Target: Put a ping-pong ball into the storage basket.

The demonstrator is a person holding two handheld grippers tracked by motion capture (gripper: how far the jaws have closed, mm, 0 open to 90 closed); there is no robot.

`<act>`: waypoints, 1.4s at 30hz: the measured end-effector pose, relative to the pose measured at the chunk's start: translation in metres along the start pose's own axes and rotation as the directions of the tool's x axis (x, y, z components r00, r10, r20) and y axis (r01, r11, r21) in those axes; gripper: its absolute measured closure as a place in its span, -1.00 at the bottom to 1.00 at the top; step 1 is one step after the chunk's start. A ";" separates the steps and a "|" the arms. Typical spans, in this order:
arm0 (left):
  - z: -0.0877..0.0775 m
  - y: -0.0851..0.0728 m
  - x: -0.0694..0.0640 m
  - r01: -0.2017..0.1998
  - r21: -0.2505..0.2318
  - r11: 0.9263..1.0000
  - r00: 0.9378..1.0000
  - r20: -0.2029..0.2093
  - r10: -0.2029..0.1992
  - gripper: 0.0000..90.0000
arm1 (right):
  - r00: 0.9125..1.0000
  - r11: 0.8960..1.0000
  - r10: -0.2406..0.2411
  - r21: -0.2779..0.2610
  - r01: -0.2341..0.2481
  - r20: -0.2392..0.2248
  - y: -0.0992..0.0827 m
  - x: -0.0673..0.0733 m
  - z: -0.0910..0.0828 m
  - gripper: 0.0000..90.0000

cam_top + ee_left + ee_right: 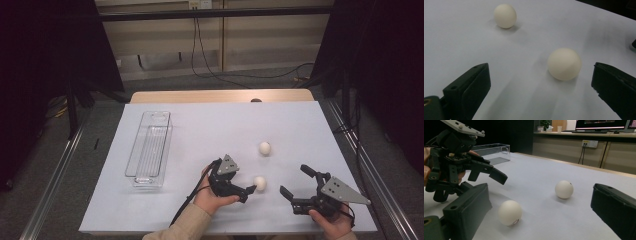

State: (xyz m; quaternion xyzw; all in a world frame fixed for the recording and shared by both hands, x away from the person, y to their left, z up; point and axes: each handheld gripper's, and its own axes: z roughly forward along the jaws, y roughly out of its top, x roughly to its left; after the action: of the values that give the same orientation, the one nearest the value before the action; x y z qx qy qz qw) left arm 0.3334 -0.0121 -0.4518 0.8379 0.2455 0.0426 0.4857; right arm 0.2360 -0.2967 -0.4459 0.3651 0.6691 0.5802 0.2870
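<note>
Looking down from the high view, the left gripper (248,191) sits low over the white paper-covered table (210,130) with its jaws spread, right up against the nearer small white ball (259,183), though I can't really tell from here if a jaw is touching it. The farther small white ball (264,148) lies a bit beyond it, and the right gripper (296,182) waits off to the right, jaws apart and holding nothing. A clear plastic rectangular bin (150,149) stands well off to the left. Over in the left gripper view, the nearer ball (564,64) rests on the paper between the wide-open jaws, closer to the right one, not clamped. The right gripper view has its own jaws wide apart too, with both balls on the table ahead and the left gripper (499,176) hovering by the nearer one (509,212).
</note>
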 end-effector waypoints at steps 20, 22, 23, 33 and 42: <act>0.008 0.007 -0.004 -0.012 0.022 1.000 1.000 0.024 0.011 -0.91 | 1.000 1.000 -0.001 0.002 0.001 0.002 0.000 0.000 0.001 -0.97; 0.009 0.007 -0.004 -0.009 0.023 1.000 1.000 0.026 0.009 -0.90 | 1.000 1.000 -0.001 0.002 0.001 0.002 0.000 0.000 0.001 -0.97; 0.010 0.008 -0.004 -0.008 0.024 1.000 1.000 0.026 0.007 -0.90 | 1.000 1.000 -0.001 0.001 0.001 0.002 0.000 0.000 0.000 -0.97; 0.014 0.009 -0.005 -0.022 0.036 0.999 0.999 0.027 0.021 -0.87 | 1.000 1.000 -0.002 0.001 0.002 0.005 0.000 0.000 0.000 -0.97; 0.019 0.009 -0.007 -0.029 0.046 0.999 0.999 0.038 0.027 -0.82 | 1.000 1.000 -0.001 0.002 0.001 0.002 0.000 0.001 0.000 -0.96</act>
State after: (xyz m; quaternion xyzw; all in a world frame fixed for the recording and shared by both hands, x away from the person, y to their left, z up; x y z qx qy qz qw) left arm 0.3368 -0.0344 -0.4532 0.8529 0.2256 0.0279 0.4699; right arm 0.2359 -0.2960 -0.4459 0.3657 0.6695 0.5791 0.2875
